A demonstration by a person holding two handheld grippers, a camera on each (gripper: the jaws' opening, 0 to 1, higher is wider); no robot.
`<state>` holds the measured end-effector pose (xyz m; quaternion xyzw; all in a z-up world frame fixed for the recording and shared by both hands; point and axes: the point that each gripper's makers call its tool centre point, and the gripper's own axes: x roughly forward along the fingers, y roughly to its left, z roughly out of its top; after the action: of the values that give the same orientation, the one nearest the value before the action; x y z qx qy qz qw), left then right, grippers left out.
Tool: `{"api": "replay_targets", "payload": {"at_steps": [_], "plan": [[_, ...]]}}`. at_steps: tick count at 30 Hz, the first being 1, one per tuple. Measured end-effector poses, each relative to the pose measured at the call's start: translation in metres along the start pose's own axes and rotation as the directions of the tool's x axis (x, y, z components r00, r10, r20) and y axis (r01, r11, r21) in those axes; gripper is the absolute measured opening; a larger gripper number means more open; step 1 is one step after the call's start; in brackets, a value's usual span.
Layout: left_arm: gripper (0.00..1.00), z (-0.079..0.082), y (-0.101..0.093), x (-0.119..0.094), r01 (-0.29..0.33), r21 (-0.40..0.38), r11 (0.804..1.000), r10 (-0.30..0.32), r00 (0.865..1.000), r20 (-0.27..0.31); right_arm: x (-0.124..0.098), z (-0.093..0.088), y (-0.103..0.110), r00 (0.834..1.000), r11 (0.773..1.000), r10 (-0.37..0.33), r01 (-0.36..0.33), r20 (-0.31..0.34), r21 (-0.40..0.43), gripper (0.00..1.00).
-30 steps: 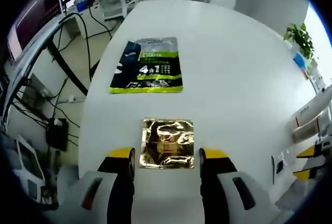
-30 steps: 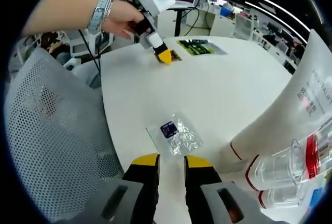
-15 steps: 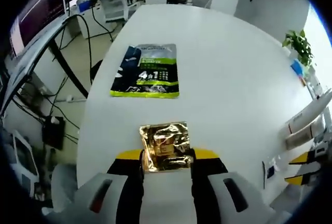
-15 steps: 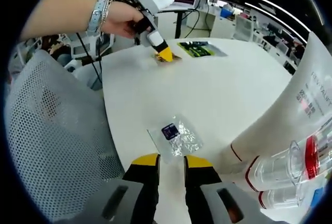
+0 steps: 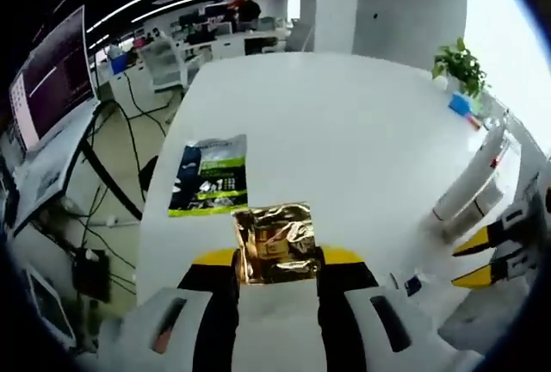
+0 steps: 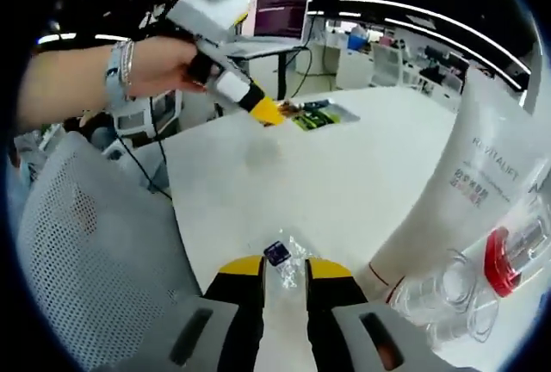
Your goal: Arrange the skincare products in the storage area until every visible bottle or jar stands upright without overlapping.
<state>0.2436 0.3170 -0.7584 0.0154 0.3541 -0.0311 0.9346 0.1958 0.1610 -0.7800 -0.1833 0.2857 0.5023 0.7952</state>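
Left hand-held gripper (image 5: 276, 262) pinches gold sachet (image 5: 275, 243) above table (image 5: 344, 139).

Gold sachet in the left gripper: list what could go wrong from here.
1. The left gripper pinches the gold sachet by its near edge alone; the limp foil could slip out.
2. The right gripper has the clear sachet between its jaws, close to the white tube and clear bottles; a careless move could knock them.
3. The green pouch lies flat near the table edge and could slide off.
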Motion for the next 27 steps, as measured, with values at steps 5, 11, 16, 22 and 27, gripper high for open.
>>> {"api": "replay_targets", "payload": {"at_steps": [5, 11, 16, 22, 27], "plan": [[0.32, 0.007, -0.042, -0.036, 0.102, 0.012, 0.995, -0.103, 0.989, 0.103, -0.014, 0.031, -0.002, 0.984, 0.989, 0.023, -0.049, 0.177, 0.143, 0.11], [0.32, 0.01, -0.069, -0.062, 0.147, 0.098, 0.984, -0.161, 0.974, 0.159, -0.03, 0.059, 0.0, 0.935, 0.948, 0.074, -0.174, 0.347, 0.268, 0.1], [0.32, 0.009, -0.092, -0.072, 0.165, 0.168, 0.972, -0.194, 0.965, 0.176, -0.04, 0.075, 0.009, 0.879, 0.867, 0.145, -0.334, 0.455, 0.37, 0.12], [0.32, 0.008, -0.11, -0.076, 0.165, 0.236, 0.958, -0.209, 0.962, 0.178, -0.038, 0.072, 0.009, 0.871, 0.809, 0.164, -0.387, 0.462, 0.442, 0.11], [0.32, 0.011, -0.125, -0.082, 0.213, 0.257, 0.943, -0.268, 0.941, 0.206, -0.036, 0.068, 0.011, 0.869, 0.748, 0.194, -0.431, 0.455, 0.505, 0.0]]}}
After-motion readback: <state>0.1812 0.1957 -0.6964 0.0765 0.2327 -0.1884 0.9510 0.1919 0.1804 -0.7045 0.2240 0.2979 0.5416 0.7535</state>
